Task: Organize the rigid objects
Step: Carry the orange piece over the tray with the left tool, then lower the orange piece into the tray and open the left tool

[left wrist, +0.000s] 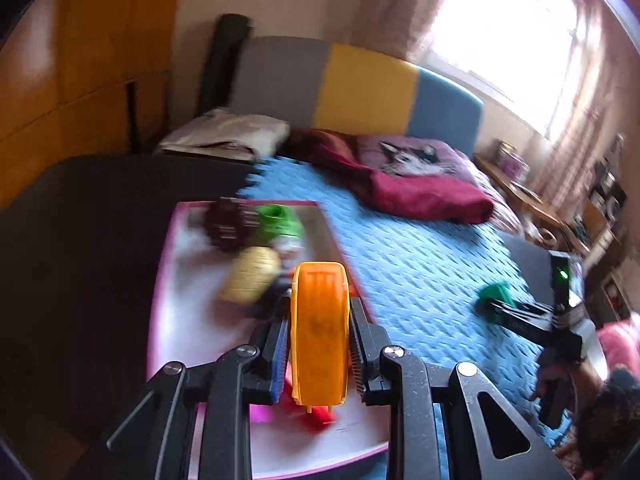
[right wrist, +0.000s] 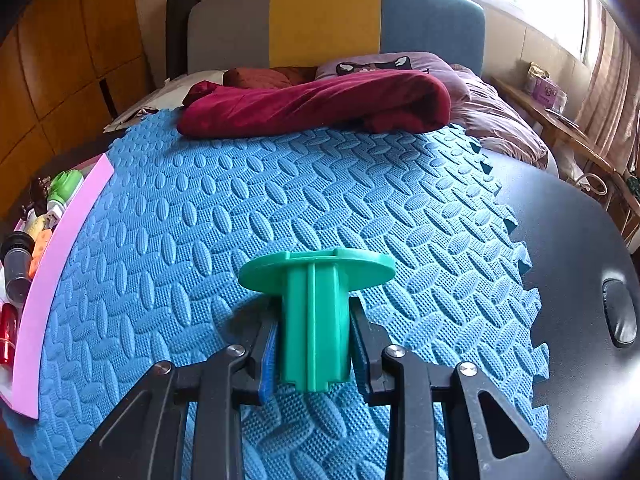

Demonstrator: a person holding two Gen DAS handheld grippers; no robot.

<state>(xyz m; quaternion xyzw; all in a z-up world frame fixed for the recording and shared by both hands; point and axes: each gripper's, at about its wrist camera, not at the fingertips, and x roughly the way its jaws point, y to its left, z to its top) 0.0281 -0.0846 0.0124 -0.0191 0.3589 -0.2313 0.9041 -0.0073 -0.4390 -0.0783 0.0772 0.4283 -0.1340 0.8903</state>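
My left gripper (left wrist: 318, 344) is shut on an orange plastic piece (left wrist: 319, 332) and holds it above the pink-rimmed tray (left wrist: 176, 280). In the tray lie a dark spiky ball (left wrist: 228, 224), a green cup (left wrist: 278, 222), a yellow cylinder (left wrist: 252, 274) and a red piece (left wrist: 320, 418). My right gripper (right wrist: 316, 340) is shut on a green flanged spool (right wrist: 316, 304) just above the blue foam mat (right wrist: 280, 200). The right gripper with the spool also shows in the left wrist view (left wrist: 516, 314).
The tray's pink wall (right wrist: 60, 256) stands at the mat's left edge, with a dark tube (right wrist: 18, 264) and small toys behind it. A maroon blanket (right wrist: 316, 104) lies at the far end. A black tabletop (right wrist: 580, 280) lies right of the mat.
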